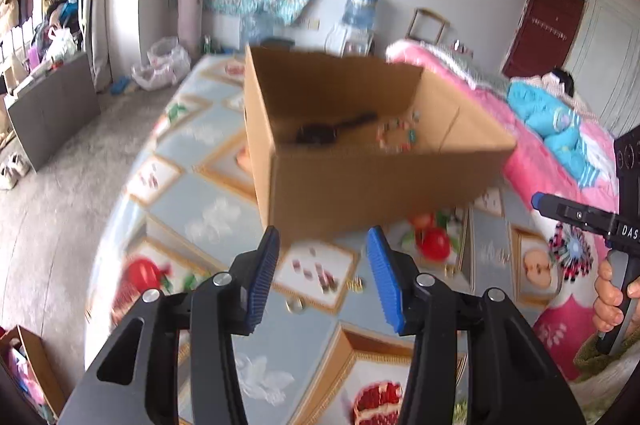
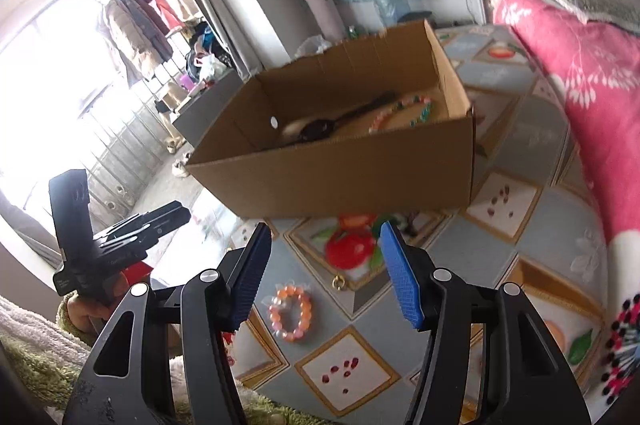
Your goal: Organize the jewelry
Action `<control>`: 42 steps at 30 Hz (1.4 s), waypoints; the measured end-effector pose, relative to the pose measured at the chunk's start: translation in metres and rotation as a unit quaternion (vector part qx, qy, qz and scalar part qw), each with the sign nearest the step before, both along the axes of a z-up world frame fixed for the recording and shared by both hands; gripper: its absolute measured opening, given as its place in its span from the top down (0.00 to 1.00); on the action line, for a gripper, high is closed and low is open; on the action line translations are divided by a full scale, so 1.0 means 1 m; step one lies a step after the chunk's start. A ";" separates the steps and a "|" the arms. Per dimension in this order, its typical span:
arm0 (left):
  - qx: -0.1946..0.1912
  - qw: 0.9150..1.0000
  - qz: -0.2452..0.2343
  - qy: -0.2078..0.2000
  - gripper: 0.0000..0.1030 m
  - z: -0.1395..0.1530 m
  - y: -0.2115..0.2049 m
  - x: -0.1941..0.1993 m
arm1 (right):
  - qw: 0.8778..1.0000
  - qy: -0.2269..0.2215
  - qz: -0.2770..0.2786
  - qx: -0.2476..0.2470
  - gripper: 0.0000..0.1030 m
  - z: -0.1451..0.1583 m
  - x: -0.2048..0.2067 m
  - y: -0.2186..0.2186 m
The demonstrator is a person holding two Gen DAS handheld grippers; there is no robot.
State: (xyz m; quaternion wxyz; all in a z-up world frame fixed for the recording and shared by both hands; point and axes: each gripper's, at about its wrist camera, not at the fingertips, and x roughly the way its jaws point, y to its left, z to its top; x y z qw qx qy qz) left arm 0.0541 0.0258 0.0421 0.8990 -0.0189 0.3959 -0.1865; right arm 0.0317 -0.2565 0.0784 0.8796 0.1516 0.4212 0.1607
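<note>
An open cardboard box point(image 1: 360, 181) point(image 2: 340, 173) stands on the fruit-patterned cover. Inside lie a black watch point(image 2: 320, 129) point(image 1: 316, 135) and a coloured bead necklace point(image 2: 404, 111) point(image 1: 400, 135). An orange bead bracelet point(image 2: 290, 313) lies on the cover just in front of my right gripper point(image 2: 324, 245), which is open and empty. A small gold ring point(image 2: 339, 281) rests near it. My left gripper point(image 1: 324, 245) is open with nothing between its pads; small gold pieces point(image 1: 354, 285) and a ring point(image 1: 294, 305) lie blurred on the cover below it.
A pink floral quilt point(image 2: 592, 85) point(image 1: 532, 161) rises to the right, with blue clothing point(image 1: 560, 121) on it. The other gripper point(image 1: 580, 217) point(image 2: 120, 237) and the hand holding it show at each view's edge. The cover's edge drops to a grey floor point(image 1: 52, 185) at left.
</note>
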 end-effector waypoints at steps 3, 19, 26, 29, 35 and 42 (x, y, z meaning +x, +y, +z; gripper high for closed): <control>0.054 0.998 -0.015 0.024 0.57 -0.027 -0.021 -0.009 | 0.999 0.045 -0.007 -0.017 0.50 -0.025 0.003 0.012; 0.126 0.992 -0.012 0.023 0.62 -0.052 -0.031 0.000 | 0.994 0.098 0.003 -0.046 0.58 -0.059 0.015 0.031; 0.120 0.991 0.000 0.051 0.74 -0.063 -0.019 0.011 | 0.994 0.098 0.003 -0.047 0.58 -0.057 0.018 0.032; 0.117 0.992 -0.003 0.049 0.77 -0.064 -0.019 0.011 | 0.994 0.099 0.002 -0.046 0.58 -0.058 0.020 0.033; 0.123 0.992 -0.017 0.037 0.88 -0.065 -0.021 0.012 | 0.994 0.099 -0.001 -0.043 0.58 -0.060 0.022 0.033; 0.125 0.991 -0.020 0.032 0.89 -0.065 -0.023 0.011 | 0.995 0.093 -0.005 -0.042 0.58 -0.058 0.019 0.030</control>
